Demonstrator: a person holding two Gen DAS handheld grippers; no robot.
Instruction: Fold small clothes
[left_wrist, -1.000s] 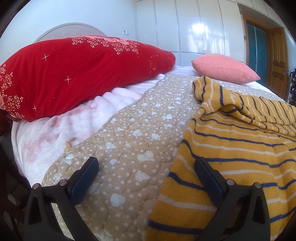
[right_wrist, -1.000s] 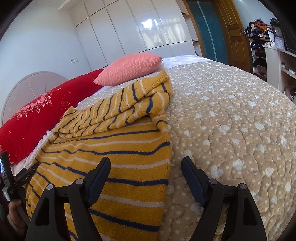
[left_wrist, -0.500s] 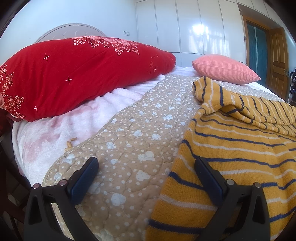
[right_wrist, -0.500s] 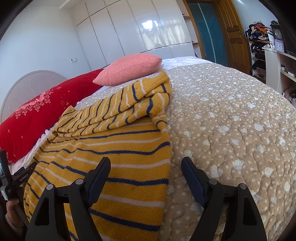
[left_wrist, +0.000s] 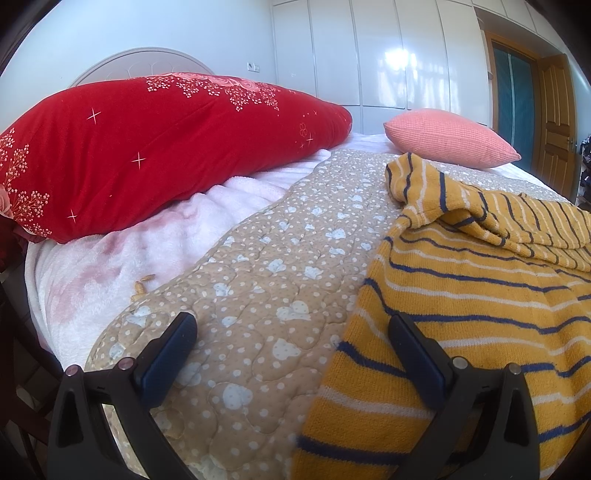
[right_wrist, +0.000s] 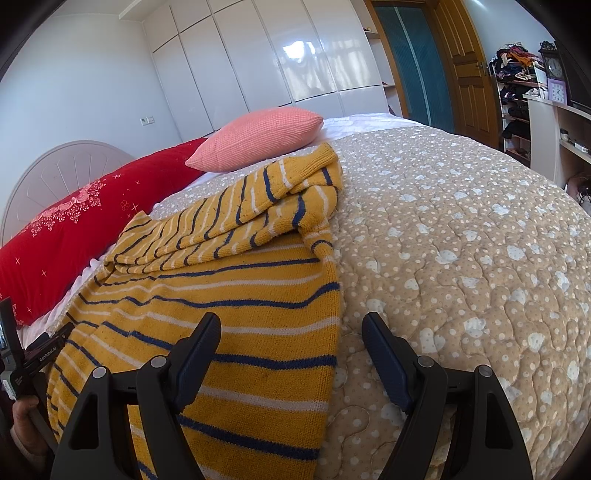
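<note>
Sweater (left_wrist: 480, 302) hem past bottom edge

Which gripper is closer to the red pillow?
Left. The left gripper sits on the sweater's red pillow side; the right gripper straddles its opposite edge.

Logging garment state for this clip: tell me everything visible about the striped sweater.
The sweater is a mustard-yellow knit with thin navy and white stripes. It lies flat on the dotted beige quilt, its sleeves folded across the upper body in a rumpled stack, ribbed cuff toward the pink pillow. The left gripper and right gripper sit open at its near side edges, gripping nothing.
</note>
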